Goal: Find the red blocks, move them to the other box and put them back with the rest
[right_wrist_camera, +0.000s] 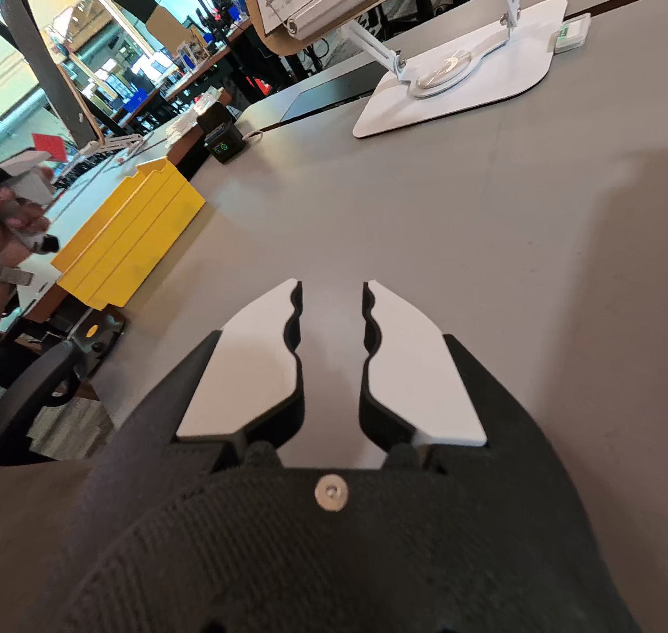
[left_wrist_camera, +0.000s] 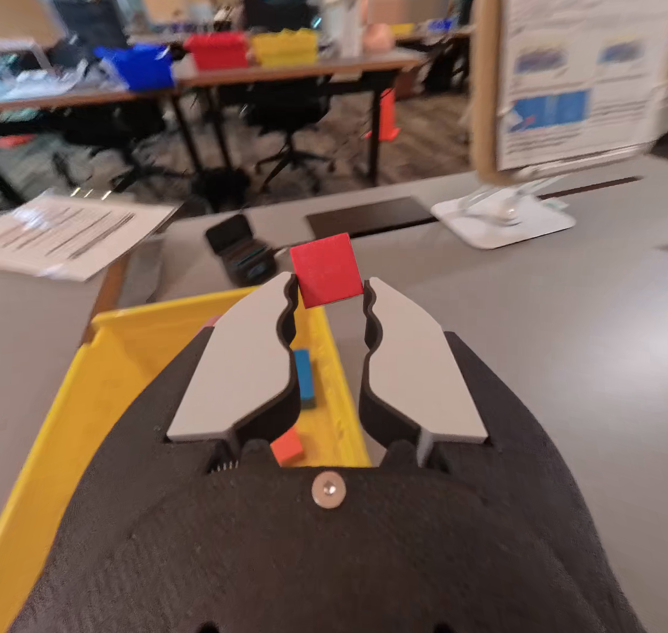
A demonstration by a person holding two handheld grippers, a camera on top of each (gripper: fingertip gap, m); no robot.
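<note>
My left gripper (left_wrist_camera: 329, 285) is shut on a red block (left_wrist_camera: 325, 269), held at its fingertips above the far right corner of a yellow box (left_wrist_camera: 108, 359). Inside the box lie a blue block (left_wrist_camera: 303, 377) and an orange-red block (left_wrist_camera: 287, 446); the gripper body hides the rest. My right gripper (right_wrist_camera: 332, 285) is open and empty, low over the bare grey table (right_wrist_camera: 470, 254). In the right wrist view the yellow box (right_wrist_camera: 126, 240) stands at the left, with the held red block (right_wrist_camera: 50, 147) and a hand (right_wrist_camera: 20, 218) above it.
A small black device (left_wrist_camera: 240, 250) sits beyond the box, also in the right wrist view (right_wrist_camera: 221, 138). A white stand base (left_wrist_camera: 506, 214) holds a poster board (left_wrist_camera: 578, 62) at the far right. Papers (left_wrist_camera: 68, 232) lie far left. The table edge runs behind. My hands' fingertips stand some 55 cm from each other.
</note>
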